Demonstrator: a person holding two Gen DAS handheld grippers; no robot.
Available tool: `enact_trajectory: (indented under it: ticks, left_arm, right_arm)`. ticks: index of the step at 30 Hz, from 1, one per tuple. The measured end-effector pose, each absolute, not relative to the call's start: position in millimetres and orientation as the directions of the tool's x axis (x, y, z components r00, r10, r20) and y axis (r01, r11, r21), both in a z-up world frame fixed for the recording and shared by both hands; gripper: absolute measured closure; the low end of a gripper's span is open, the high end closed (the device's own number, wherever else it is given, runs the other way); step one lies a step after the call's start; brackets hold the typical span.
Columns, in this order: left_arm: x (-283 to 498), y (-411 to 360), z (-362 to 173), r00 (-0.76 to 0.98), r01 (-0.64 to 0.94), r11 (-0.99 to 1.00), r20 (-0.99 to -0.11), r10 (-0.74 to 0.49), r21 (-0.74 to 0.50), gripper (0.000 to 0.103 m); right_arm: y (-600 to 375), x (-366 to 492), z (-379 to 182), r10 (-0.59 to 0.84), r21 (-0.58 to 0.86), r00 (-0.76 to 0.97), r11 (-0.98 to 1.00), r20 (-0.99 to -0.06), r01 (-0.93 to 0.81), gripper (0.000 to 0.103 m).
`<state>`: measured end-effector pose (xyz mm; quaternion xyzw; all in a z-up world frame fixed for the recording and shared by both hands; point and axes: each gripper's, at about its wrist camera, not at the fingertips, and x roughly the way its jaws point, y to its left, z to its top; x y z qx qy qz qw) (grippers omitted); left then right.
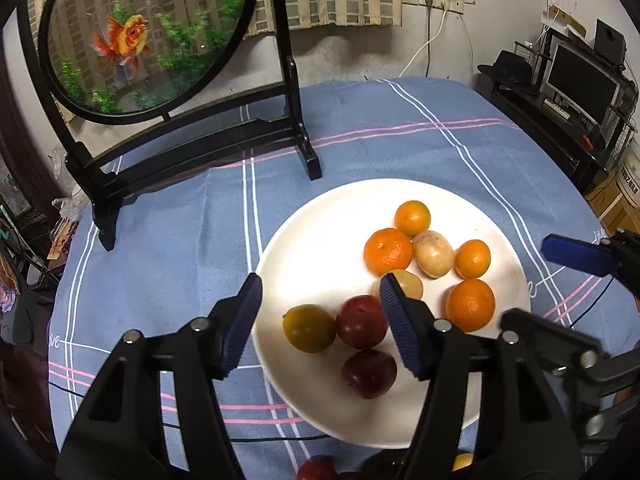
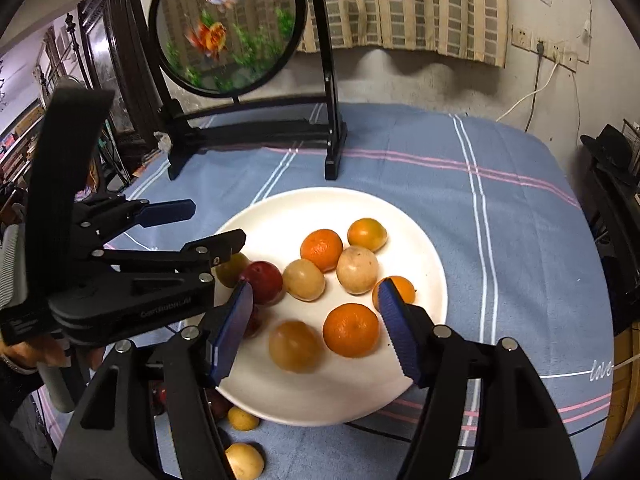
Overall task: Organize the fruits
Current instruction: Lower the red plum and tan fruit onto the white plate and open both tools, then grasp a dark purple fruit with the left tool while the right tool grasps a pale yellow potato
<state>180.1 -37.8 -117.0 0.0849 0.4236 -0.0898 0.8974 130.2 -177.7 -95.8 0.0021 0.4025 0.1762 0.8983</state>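
A white plate (image 1: 312, 240) on the blue checked tablecloth holds several fruits: oranges (image 1: 387, 251), pale yellow fruits (image 1: 433, 254), two dark red plums (image 1: 361, 322) and an olive-yellow fruit (image 1: 309, 328). My left gripper (image 1: 320, 320) is open and empty, just above the plate's near side over the plums. My right gripper (image 2: 316, 332) is open and empty above the plate (image 2: 280, 216), over a blurred yellow fruit (image 2: 295, 346) and an orange (image 2: 351, 330). The left gripper (image 2: 192, 232) also shows at the left of the right wrist view.
A black wooden stand with a round goldfish panel (image 1: 136, 36) stands at the back of the table. Loose fruits lie on the cloth near the plate's front edge: yellow ones (image 2: 243, 460) and a red one (image 1: 316, 468). A shelf with a monitor (image 1: 580, 80) is at right.
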Motion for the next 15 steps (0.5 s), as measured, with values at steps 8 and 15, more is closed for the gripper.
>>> enact_trajectory:
  ticks: [8, 15]
  left_arm:
    - [149.7, 1.7, -83.6, 0.677, 0.184, 0.979, -0.733, -0.066, 0.082, 0.037]
    - [103.0, 46.6, -85.1, 0.669, 0.131, 0.988, -0.743, -0.027, 0.082, 0.034]
  right_arm:
    - [-191.5, 80.1, -79.3, 0.367, 0.199, 0.605, 0.924, -0.707, -0.327, 0.037]
    - [-185.9, 27.9, -137.6, 0.355, 0.199, 0.462, 0.914, -0.813, -0.353, 0.037]
